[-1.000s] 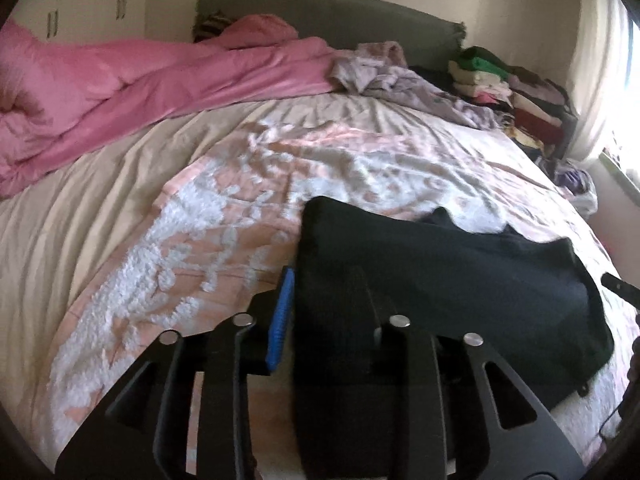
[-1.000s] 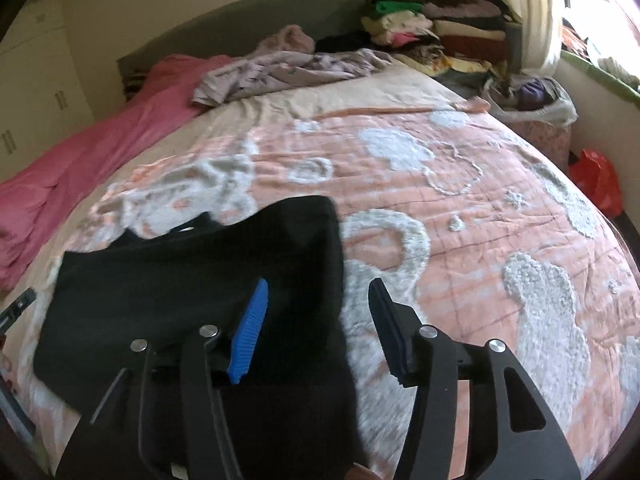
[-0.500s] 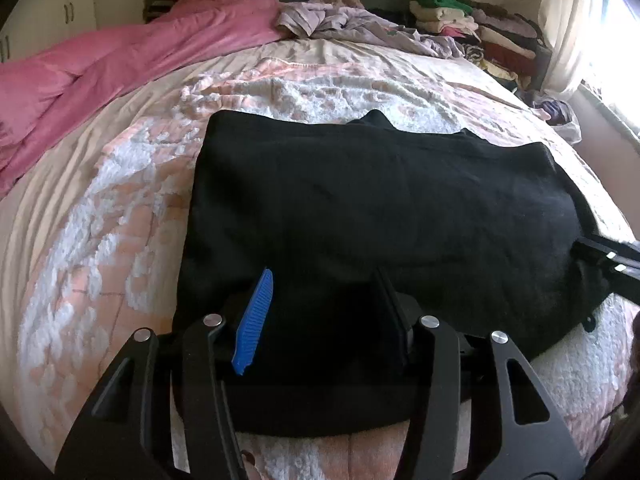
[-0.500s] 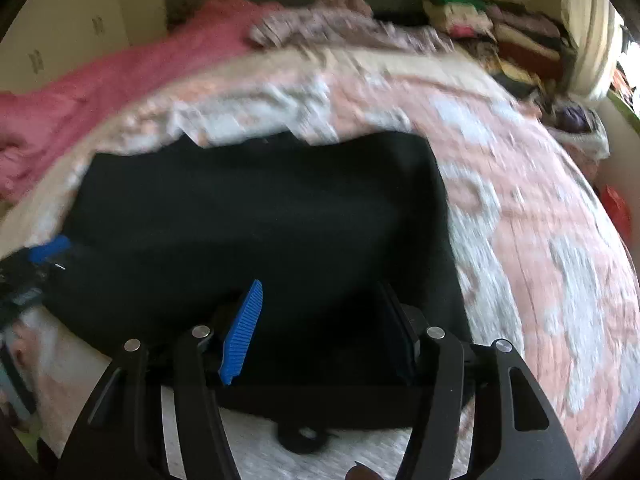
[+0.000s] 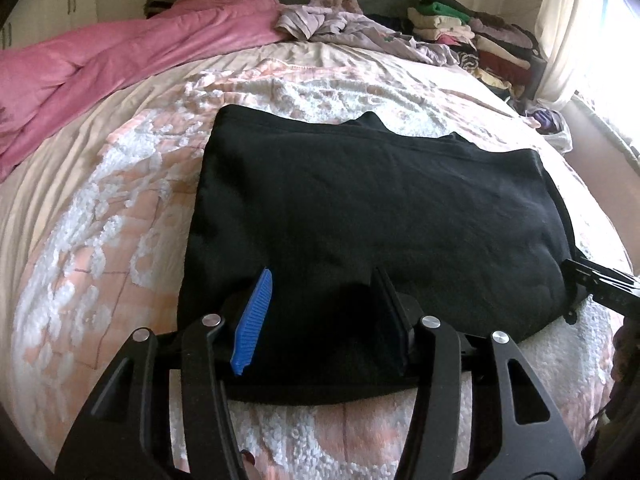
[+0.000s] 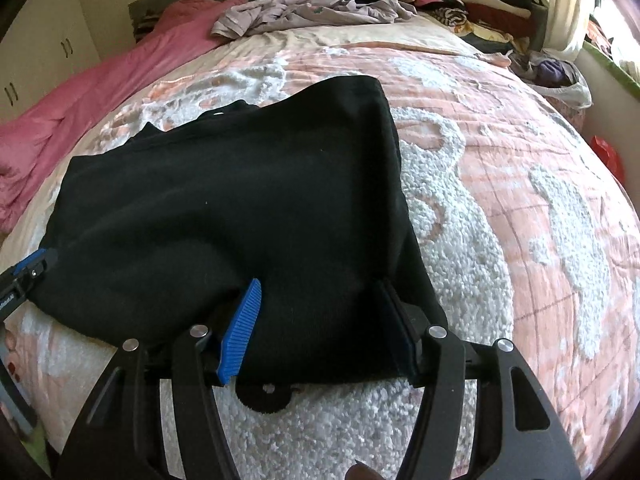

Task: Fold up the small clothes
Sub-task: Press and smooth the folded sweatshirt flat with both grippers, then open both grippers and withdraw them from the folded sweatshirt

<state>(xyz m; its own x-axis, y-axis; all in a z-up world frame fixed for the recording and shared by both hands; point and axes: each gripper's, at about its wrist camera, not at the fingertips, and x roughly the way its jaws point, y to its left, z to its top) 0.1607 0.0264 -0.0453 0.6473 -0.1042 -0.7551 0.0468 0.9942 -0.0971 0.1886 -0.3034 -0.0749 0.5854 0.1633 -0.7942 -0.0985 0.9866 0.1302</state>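
Black garment (image 5: 368, 216) lies flat on bedspread (image 5: 120, 208); no readable writing

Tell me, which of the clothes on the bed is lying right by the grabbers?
The black garment, spread flat beneath both open grippers. The crumpled lilac clothes and folded stack lie far off.
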